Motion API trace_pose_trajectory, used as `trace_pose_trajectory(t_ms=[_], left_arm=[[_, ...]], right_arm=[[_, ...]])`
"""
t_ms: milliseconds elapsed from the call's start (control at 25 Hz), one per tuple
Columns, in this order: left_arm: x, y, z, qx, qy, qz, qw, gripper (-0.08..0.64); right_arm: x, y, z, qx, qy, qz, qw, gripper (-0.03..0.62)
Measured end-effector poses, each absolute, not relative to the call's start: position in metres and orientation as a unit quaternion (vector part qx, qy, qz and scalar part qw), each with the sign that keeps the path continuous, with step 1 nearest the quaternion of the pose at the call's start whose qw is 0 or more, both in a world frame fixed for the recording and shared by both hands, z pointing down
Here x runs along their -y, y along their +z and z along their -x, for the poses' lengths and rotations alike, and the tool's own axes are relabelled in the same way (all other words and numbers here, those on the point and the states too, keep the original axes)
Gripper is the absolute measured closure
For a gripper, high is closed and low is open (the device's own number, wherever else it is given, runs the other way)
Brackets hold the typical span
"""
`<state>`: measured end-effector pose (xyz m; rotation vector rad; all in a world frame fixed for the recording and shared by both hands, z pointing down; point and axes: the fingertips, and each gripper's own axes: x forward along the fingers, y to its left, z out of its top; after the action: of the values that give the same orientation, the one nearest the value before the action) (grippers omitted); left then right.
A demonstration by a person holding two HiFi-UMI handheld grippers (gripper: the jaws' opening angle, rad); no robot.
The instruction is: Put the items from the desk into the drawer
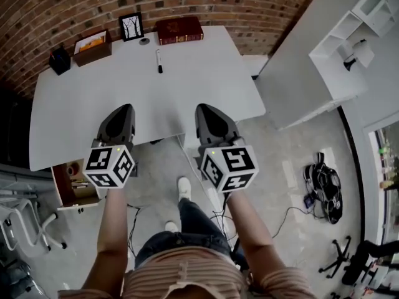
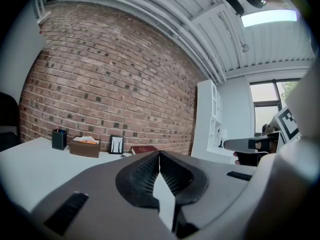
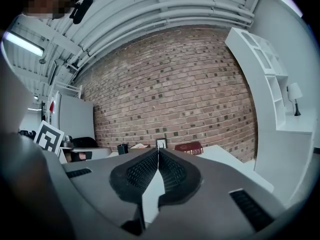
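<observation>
Over the near edge of the white desk [image 1: 187, 86], I hold my left gripper [image 1: 123, 109] and right gripper [image 1: 207, 108] side by side, both pointing toward the brick wall [image 1: 62, 5]. The jaws of each are pressed fully together, with nothing between them. The task items lie well apart from both grippers, along the desk's far side: black pen holder [image 1: 60, 60], brown tissue box [image 1: 92, 47], framed picture [image 1: 131, 26], red book [image 1: 179, 30]. A black marker [image 1: 159, 61] lies nearer the middle. The wooden drawer [image 1: 75, 184] shows past the desk's near left edge, beside my left gripper.
</observation>
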<state>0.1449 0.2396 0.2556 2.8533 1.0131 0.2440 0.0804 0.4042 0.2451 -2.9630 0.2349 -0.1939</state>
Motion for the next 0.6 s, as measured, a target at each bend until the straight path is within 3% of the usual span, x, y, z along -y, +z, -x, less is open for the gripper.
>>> trace_pose_trajectory(t_ms=[600], left_arm=[[-0.305, 0.316, -0.289, -0.313, 0.158, -0.936, 0.037, 0.549]], right_arm=[[-0.463, 0.287, -0.190, -0.089, -0.117, 0.985, 0.086, 0.575]])
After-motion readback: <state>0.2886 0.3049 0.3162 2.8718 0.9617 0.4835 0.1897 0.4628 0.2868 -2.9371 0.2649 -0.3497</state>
